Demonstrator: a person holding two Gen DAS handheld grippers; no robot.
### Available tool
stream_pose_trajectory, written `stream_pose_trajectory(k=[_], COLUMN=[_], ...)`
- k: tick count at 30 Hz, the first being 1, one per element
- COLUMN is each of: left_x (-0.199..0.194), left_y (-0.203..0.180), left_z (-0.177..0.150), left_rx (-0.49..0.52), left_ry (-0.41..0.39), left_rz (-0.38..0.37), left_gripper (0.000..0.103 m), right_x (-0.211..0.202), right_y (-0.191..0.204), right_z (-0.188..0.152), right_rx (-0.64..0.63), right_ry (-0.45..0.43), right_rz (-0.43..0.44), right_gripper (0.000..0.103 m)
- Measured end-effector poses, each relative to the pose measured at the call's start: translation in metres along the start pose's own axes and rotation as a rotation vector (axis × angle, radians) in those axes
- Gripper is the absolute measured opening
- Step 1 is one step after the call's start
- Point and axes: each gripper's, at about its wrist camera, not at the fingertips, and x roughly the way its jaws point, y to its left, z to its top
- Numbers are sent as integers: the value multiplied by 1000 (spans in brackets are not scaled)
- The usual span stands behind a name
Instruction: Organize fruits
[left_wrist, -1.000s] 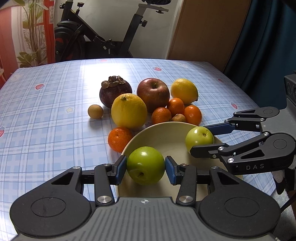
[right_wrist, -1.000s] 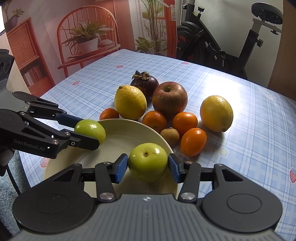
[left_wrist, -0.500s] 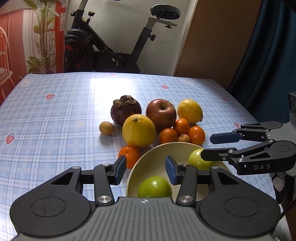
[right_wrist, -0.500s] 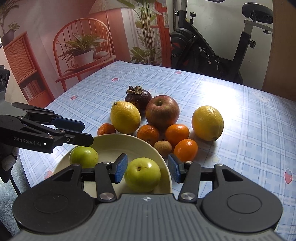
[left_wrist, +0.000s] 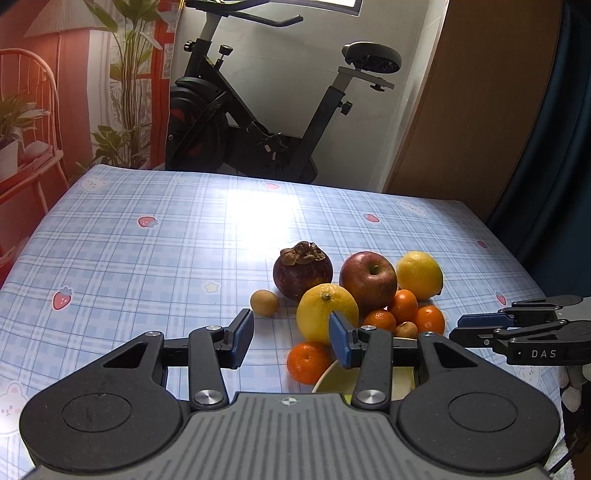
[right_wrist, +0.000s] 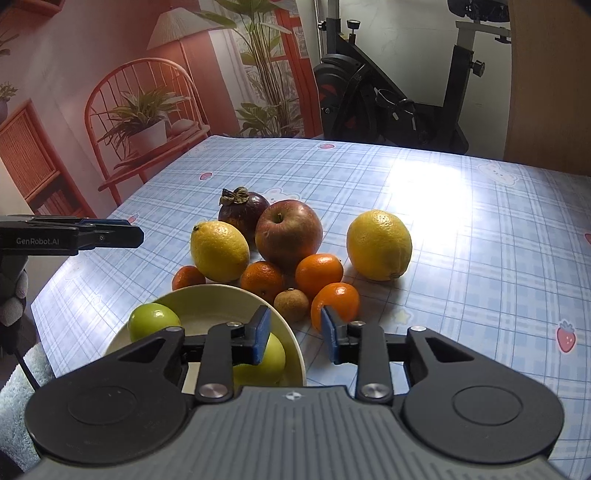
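Observation:
Two green apples (right_wrist: 153, 323) (right_wrist: 267, 363) lie in a pale yellow bowl (right_wrist: 218, 297) at the table's near edge. My right gripper (right_wrist: 293, 334) is open and empty, raised above the bowl's right rim. My left gripper (left_wrist: 290, 338) is open and empty, raised above the bowl's left side; the bowl (left_wrist: 325, 380) is mostly hidden under it. Behind the bowl sit a mangosteen (right_wrist: 243, 210), a red apple (right_wrist: 288, 234), two lemons (right_wrist: 219, 251) (right_wrist: 378, 243), several tangerines (right_wrist: 319, 269) and a small brown fruit (right_wrist: 293, 304).
Another small brown fruit (left_wrist: 264, 302) lies left of the pile. The checked tablecloth (left_wrist: 147, 258) covers the table. An exercise bike (left_wrist: 258, 122) stands behind the far edge. A chair with a plant (right_wrist: 147, 125) stands at the left.
Both grippers opened, let go of the green apples into the bowl, then rose and drew back from it.

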Motion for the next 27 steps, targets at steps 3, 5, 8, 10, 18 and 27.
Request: stream_pose_trajectory(k=[3,5,8,10,18,27], left_x=[1,1,3,4,7,11], left_y=[2,6,10,12,13,15], left_z=[3,7,11,13,15,13], left_rx=[-1,-9,-23,-34,-52,-57], left_ry=[-9,-13,-17,-24,-22,-10], left_rz=[23,49,85,104,103,89], left_gripper=[48,48,48,48,48,48], right_x=[8,13,25,30,48,45], right_y=[-3,-3,-1,1,-5,-17], right_z=[7,11,19,24,29,26], right_rx=[25,36,48,48,119,154], right_ry=[19,24,34,39,86,113], right_rz=[10,13,16,14,32,-13], right_gripper=[30,30,30,30,24,22])
